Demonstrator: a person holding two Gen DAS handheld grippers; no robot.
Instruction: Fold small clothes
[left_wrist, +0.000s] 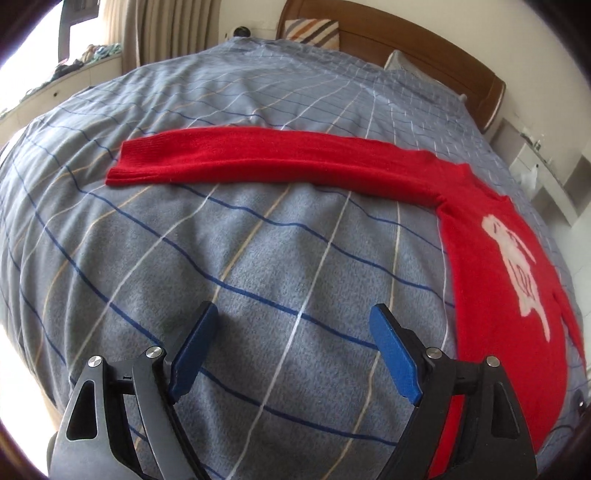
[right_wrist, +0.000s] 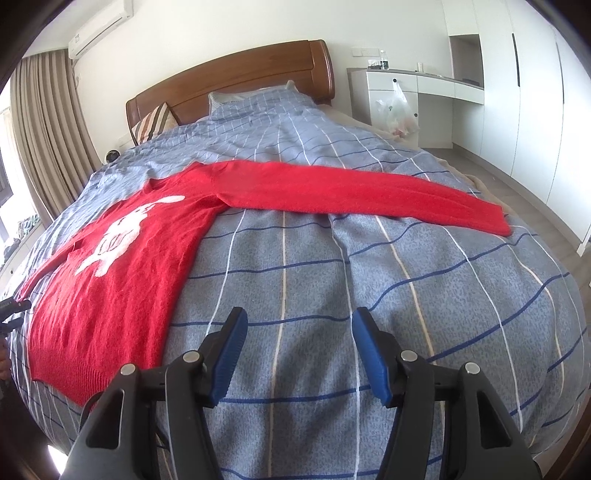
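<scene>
The red sweater (right_wrist: 110, 280) lies flat on the blue checked bedspread (right_wrist: 332, 295), front up, a white figure (right_wrist: 118, 236) showing on its chest. Its body sits ahead and to the left of the right claw (right_wrist: 299, 354), and ahead and to the right of the left claw (left_wrist: 295, 350). One sleeve (right_wrist: 362, 192) stretches straight out beyond the right claw's fingers; the other sleeve (left_wrist: 258, 158) does the same beyond the left claw. Both claws hang over bare bedspread with jaws wide apart, holding nothing — no fold looks started.

The likely trouble is the bedding itself. The knit rests on a soft, loose cover, so a low pinch at a cuff could gather bedspread along with wool and drag it. A one-sided lift may also skew the body — the sleeve would then land crooked. Beyond the bed stand a wooden headboard (right_wrist: 229, 81) and white cabinets (right_wrist: 517, 92).
</scene>
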